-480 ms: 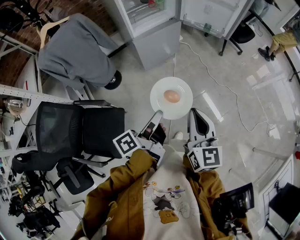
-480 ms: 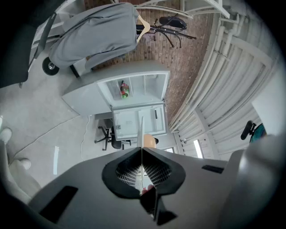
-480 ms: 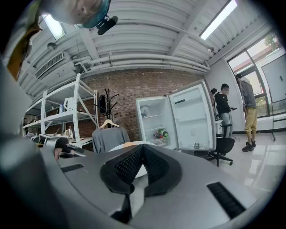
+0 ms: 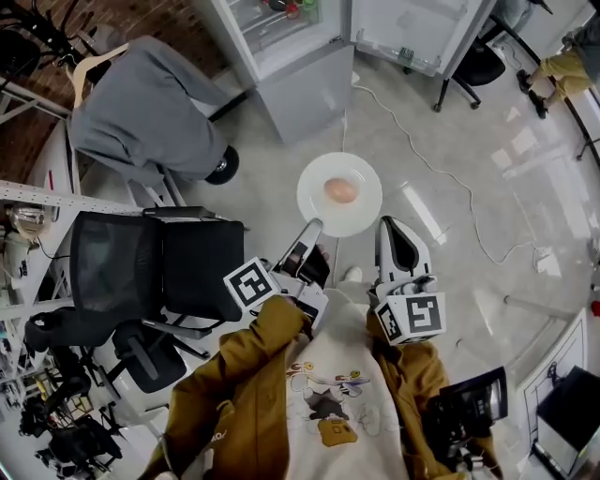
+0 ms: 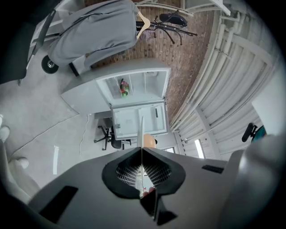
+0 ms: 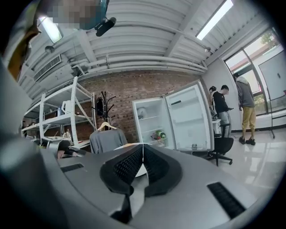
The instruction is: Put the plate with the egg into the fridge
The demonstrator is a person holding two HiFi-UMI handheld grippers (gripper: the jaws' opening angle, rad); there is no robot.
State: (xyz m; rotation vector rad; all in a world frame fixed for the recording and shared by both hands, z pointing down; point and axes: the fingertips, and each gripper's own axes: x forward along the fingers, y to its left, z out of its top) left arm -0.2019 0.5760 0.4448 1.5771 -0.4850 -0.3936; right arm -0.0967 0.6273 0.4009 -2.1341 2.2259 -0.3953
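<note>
A white plate (image 4: 339, 208) carrying a brown egg (image 4: 341, 190) hangs above the floor in the head view. My left gripper (image 4: 312, 228) is shut on its near left rim. In the left gripper view the plate (image 5: 142, 129) shows edge-on between the closed jaws, with the egg (image 5: 150, 142) just behind. My right gripper (image 4: 386, 223) is shut and empty, close beside the plate's near right rim; whether they touch I cannot tell. Ahead stands the white fridge (image 4: 286, 42) with its door (image 4: 412, 28) swung open, and it also shows as the fridge (image 6: 152, 123) in the right gripper view.
A black office chair (image 4: 159, 267) stands close on my left. A grey garment on a hanger (image 4: 141, 103) hangs left of the fridge. A white cable (image 4: 441, 178) runs across the floor. Another black chair (image 4: 478, 66) sits beyond the door. Two people (image 6: 232, 109) stand at the far right.
The plate with the egg has shifted slightly forward and left, toward the fridge. Both grippers keep their hold and spacing.
</note>
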